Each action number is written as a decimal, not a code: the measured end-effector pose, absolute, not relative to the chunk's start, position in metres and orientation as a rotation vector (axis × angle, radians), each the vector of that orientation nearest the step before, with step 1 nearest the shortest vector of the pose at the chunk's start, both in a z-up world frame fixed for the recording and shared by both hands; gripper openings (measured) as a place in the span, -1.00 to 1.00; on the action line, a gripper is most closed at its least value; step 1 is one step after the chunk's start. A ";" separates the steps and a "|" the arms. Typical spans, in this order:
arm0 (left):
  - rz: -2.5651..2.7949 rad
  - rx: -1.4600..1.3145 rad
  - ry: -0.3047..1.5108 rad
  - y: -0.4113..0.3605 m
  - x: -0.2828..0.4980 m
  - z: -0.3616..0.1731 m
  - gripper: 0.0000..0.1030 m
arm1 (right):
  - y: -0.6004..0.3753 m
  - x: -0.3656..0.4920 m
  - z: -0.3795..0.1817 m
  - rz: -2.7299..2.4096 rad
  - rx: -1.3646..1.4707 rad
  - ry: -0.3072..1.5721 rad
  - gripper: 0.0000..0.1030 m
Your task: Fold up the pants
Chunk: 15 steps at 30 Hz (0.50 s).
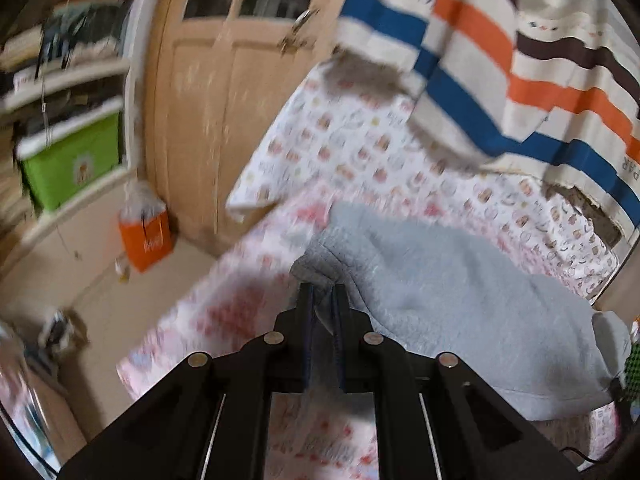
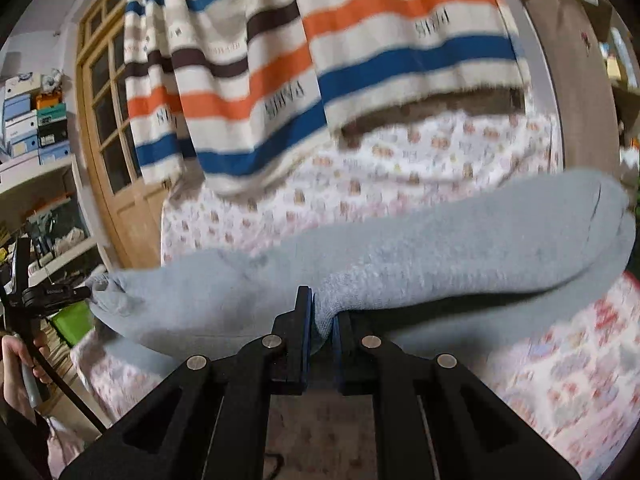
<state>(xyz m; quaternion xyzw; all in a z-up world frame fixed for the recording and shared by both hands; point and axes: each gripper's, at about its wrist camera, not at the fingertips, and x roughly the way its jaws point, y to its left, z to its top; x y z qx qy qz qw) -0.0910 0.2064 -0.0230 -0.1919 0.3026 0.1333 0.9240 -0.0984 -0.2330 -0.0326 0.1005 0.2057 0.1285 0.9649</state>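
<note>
Both grippers are on the pants and both are clamped. The left gripper has its fingers pinched on a bunched corner of the pale blue-grey fabric, a fold of cloth squeezed between the blue pads. The right gripper is clenched too, with a thick roll of the same fabric caught between its fingers.

The pants hang lifted between the two grips, stretched in a long band above the bed. In the right wrist view the band runs from the left gripper at the bed's left edge, across the middle, and out past the right gripper toward the bed's right side, where the wide end droops. From the left wrist view the fabric spreads away from the fingers toward the right side of the bed, sagging onto the patterned sheet.

A striped blanket hangs along the far side of the bed. Beyond the bed's left edge there is a wooden door, an orange bag on the floor, and a green box on shelving. Much of the left wrist view is motion-blurred.
</note>
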 end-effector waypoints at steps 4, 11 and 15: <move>0.310 -0.345 0.676 0.199 -0.090 -0.043 -0.85 | -0.233 -0.098 -0.048 0.247 0.183 0.461 -0.82; 0.355 -0.249 0.700 0.190 -0.085 -0.045 -0.79 | -0.239 -0.087 -0.071 0.253 0.221 0.537 -0.82; 0.383 -0.204 0.699 0.181 -0.086 -0.045 -0.45 | -0.243 -0.087 -0.071 0.262 0.234 0.538 -0.79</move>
